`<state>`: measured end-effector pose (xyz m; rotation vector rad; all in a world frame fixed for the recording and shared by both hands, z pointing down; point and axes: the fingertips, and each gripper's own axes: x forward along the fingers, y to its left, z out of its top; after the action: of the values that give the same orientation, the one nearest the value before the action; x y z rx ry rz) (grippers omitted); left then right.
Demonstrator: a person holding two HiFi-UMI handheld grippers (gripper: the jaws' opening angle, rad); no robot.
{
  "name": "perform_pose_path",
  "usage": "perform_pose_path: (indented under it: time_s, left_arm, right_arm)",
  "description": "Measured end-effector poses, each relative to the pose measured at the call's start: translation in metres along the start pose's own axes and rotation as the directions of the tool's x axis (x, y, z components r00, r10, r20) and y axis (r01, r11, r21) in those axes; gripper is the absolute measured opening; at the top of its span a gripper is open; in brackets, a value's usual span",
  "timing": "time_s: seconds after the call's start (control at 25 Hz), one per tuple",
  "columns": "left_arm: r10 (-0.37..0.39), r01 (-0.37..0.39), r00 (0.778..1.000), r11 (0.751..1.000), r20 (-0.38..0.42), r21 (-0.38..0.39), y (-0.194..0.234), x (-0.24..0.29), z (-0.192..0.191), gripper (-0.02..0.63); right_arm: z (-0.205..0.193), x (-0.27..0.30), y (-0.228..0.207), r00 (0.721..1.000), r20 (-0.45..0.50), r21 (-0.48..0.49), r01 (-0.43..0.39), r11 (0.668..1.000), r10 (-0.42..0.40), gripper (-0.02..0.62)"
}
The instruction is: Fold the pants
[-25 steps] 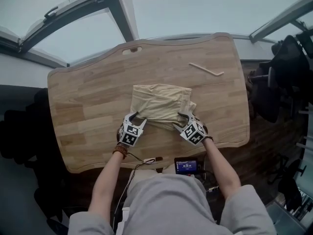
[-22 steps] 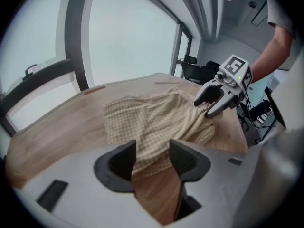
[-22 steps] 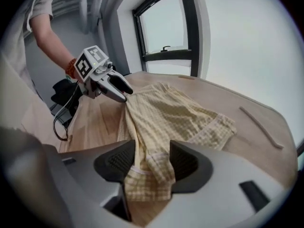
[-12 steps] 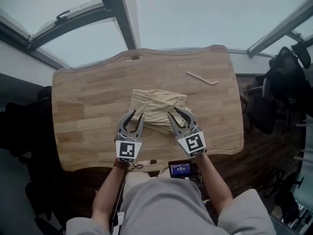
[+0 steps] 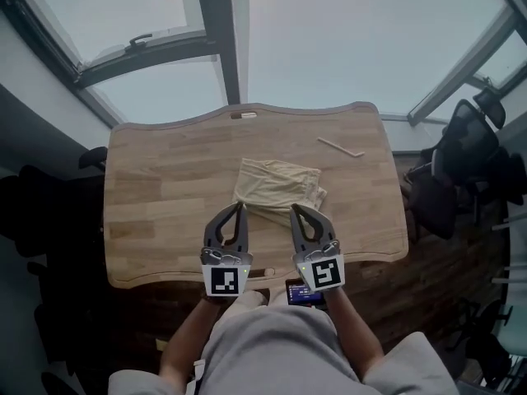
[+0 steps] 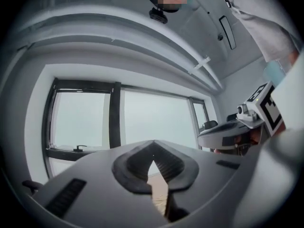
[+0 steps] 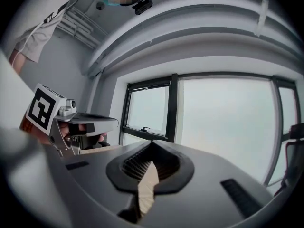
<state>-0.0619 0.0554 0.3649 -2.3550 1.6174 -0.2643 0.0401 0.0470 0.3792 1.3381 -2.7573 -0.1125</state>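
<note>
L gripper [image 5: 241, 207] & R gripper [image 5: 294, 209] are held side by side, both pointing level twd the windows [image 6: 142, 122]. Both sets of fingers have just been closing & are now pressed together tip to tip, w/ nothing btwn them. Only a sliver of bench [image 5: 165, 188] shows thru the gap behind the tips. Pants [image 5: 277, 185], beige & folded to a compact rectangle, lie flat on the bench ahead of & below the fingertips, mostly btwn the two sets, untouched. Thin pale stick [image 5: 341, 147] lies well beyond the R fingers, off to their right. Small dark screen device [image 5: 298, 295] sits behind the R fingers, at the bench's near edge.
</note>
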Motion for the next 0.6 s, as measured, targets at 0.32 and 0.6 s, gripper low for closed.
perform_pose_path:
  time_s: [0.32, 0.6]
  left_arm:
    - [0.015, -0.013, 1.000, 0.995, 0.026, -0.100, -0.008, -0.061, -0.013, 0.006]
    - [-0.011, 0.015, 0.999, 0.995, 0.042, -0.099, -0.017, -0.080, -0.009, 0.006]
  right_arm:
    - [0.004, -0.033, 0.063, 1.000, -0.021, -0.058, 0.007, 0.998, -0.008, 0.005]
    - [0.005, -0.047, 0.078, 0.999, -0.032, -0.070, 0.025, 0.997, -0.027, 0.005]
